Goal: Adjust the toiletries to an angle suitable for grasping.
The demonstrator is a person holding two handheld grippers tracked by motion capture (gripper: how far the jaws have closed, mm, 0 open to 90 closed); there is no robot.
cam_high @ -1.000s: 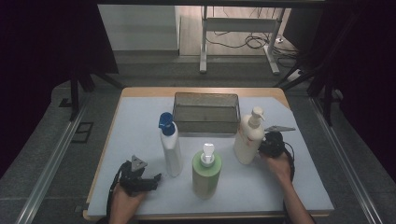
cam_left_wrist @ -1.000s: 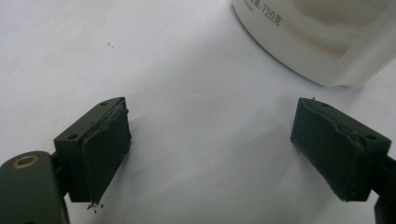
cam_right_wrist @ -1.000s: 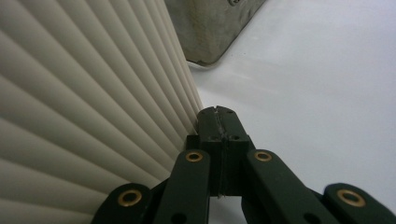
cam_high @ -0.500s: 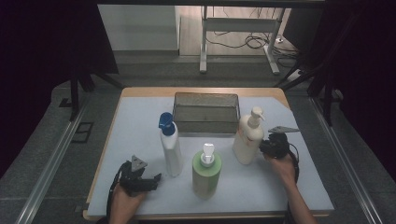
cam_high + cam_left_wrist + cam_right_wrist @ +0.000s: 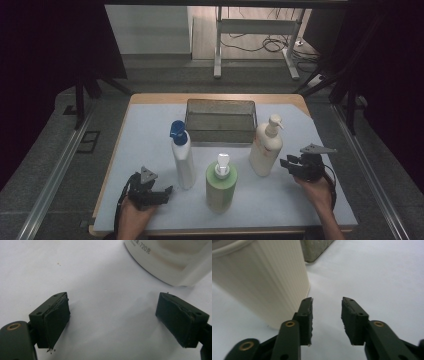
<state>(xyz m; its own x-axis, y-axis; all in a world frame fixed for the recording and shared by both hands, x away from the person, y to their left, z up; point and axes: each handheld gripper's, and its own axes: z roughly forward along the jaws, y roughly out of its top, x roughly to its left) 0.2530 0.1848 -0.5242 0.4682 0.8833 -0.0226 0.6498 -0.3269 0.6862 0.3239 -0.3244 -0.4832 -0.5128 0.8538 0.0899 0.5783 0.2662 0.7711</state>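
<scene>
The right gripper (image 5: pixel 292 165) sits low at the table's four o'clock, jaws a little apart and holding nothing. Its near jaw lies just beside the foot of the cream pump bottle (image 5: pixel 265 146), which stands upright at the gripper's nine o'clock. The left gripper (image 5: pixel 159 192) rests at the table's seven o'clock, jaws wide apart and empty; the white bottle (image 5: pixel 182 155) with the blue cap stands near at its one o'clock. The green pump bottle (image 5: pixel 220 183) stands between them, and the mesh basket (image 5: pixel 220 126) sits at twelve o'clock.
</scene>
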